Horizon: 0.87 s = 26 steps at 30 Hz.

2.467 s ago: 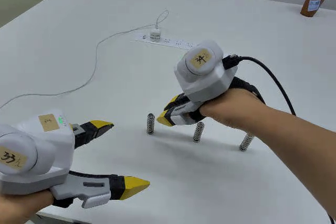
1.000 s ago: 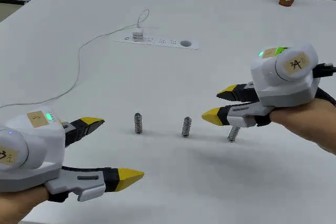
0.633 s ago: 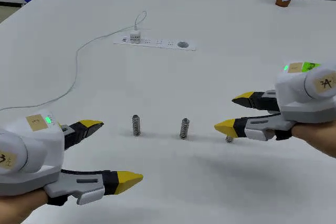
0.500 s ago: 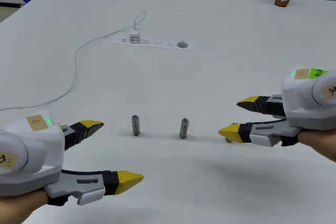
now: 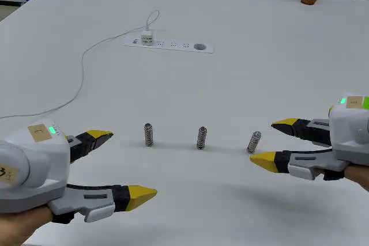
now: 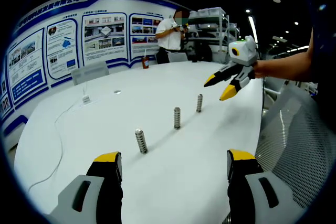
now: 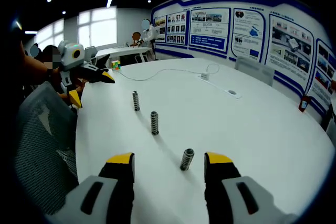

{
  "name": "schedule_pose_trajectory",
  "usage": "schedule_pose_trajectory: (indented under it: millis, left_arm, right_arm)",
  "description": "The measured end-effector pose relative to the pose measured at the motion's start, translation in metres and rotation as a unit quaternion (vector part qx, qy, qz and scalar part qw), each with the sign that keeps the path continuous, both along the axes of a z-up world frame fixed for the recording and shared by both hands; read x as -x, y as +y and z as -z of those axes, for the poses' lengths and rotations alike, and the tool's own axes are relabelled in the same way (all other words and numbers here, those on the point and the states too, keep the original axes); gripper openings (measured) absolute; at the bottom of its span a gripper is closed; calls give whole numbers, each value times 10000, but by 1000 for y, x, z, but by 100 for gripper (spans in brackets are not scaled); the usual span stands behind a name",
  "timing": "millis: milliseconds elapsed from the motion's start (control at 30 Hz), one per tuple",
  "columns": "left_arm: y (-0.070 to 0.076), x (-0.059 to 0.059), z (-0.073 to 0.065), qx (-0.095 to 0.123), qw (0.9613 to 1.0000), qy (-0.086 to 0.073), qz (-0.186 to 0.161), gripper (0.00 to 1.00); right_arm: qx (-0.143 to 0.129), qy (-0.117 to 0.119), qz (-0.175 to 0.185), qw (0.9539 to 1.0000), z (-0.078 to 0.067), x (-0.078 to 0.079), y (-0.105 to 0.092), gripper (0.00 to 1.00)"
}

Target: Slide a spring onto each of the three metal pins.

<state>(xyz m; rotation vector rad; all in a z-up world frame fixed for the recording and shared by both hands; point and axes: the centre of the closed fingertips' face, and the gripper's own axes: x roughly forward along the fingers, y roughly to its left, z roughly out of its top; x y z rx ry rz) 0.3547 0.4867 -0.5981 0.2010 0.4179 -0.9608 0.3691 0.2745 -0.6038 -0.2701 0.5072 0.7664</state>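
Springs point(image 5: 201, 137): three standing in a row on table point(image 5: 259, 56), pins hard to make out inside | left gripper point(image 5: 131, 163): jaws apart, empty | right gripper point(image 5: 264, 142): jaws apart, beside rightmost spring, body cut off

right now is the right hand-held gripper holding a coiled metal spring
No, the right hand-held gripper is open, jaws clear of the nearest coiled metal spring.

Right tool point(image 6: 218, 88) drew back from rightmost spring point(image 5: 254, 142)
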Motion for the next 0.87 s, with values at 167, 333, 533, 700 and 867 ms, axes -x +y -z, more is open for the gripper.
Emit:
schedule_pose_trajectory:
  millis: [167, 333, 533, 700, 867]
  left_arm:
    - [1, 0, 1, 4, 10000, 10, -19, 84]
    - [1, 1, 3, 1, 10000, 23, -22, 84]
    - [2, 1, 2, 8, 10000, 18, -28, 84]
    - [2, 1, 1, 10, 10000, 15, -31, 84]
    - [2, 2, 2, 2, 10000, 29, -32, 84]
  right_arm:
    - [-69, -5, 104, 9999, 4, 5, -4, 55]
    - [-157, 4, 178, 9997, 7, 10, -5, 55]
    - [-158, -1, 234, 9996, 6, 14, -6, 55]
    - [-187, -43, 308, 9993, 3, 16, -8, 56]
    - [-157, -35, 306, 9994, 4, 18, -10, 56]
